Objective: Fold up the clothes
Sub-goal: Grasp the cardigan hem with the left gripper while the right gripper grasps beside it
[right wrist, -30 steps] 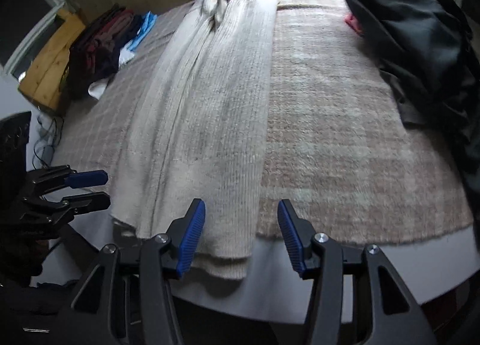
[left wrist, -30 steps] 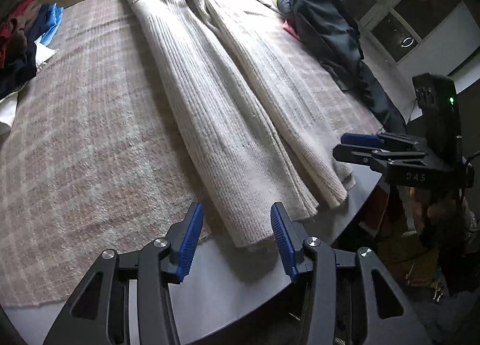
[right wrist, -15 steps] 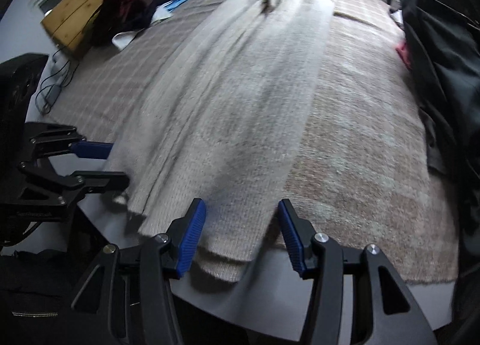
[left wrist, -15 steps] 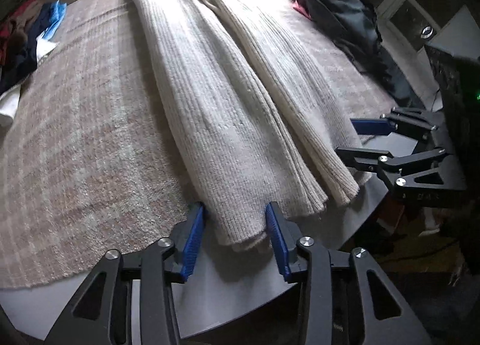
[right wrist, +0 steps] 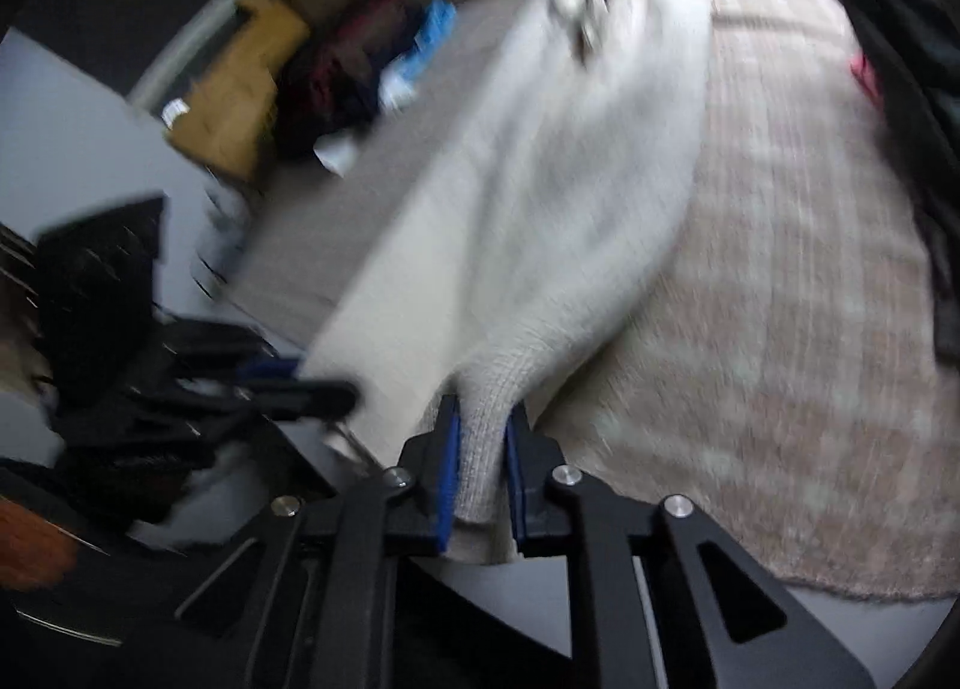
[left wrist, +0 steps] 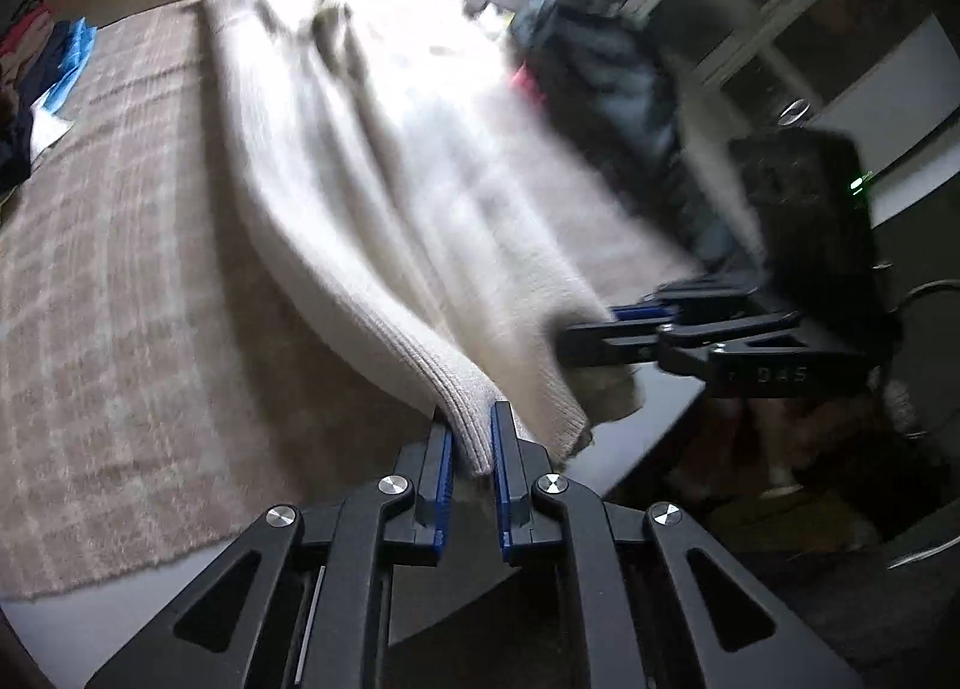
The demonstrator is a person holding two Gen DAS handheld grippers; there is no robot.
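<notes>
Sweater [left wrist: 384, 221], cream and rib-knit, is lying lengthwise in long folded layers on a plaid blanket [left wrist: 108, 281] covering the desk [left wrist: 90, 623], its near hem lifting off the edge. The left gripper [left wrist: 471, 449] is pinching one hem corner, fingers [left wrist: 444, 467] nearly closed on the thick ribbing. The right gripper [right wrist: 483, 461] is clamping the other corner the same way, knit bunching between its fingers [right wrist: 449, 473]. Dark clothes [left wrist: 606, 89] are lying heaped beside the sweater.
</notes>
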